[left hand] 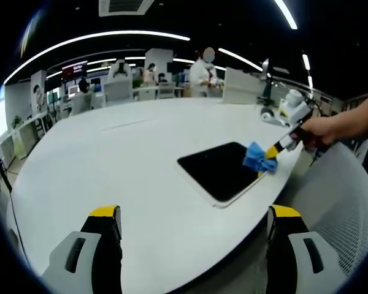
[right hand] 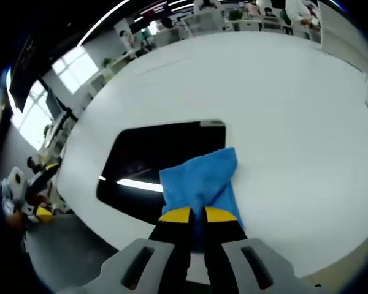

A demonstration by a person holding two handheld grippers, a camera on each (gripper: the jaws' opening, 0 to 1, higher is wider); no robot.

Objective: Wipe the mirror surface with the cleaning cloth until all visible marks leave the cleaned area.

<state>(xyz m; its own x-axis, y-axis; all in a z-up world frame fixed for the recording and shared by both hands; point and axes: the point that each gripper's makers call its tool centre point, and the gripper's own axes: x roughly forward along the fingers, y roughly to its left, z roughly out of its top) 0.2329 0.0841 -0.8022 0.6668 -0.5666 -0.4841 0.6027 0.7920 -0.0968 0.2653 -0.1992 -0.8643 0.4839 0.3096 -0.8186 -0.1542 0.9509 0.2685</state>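
Observation:
A dark rectangular mirror lies flat on the white table near its edge. In the left gripper view my right gripper, held by a hand, presses a blue cleaning cloth onto the mirror's right edge. My left gripper hovers open above the table, well short of the mirror, with nothing between its jaws. In the right gripper view my right gripper is shut on the blue cloth, which drapes over the mirror's near right corner. A ceiling light reflects in the glass.
A white mesh chair back stands beside the table at the right. A white device sits on the table's far right. Desks, chairs and people fill the office beyond the table. Broad bare tabletop stretches past the mirror.

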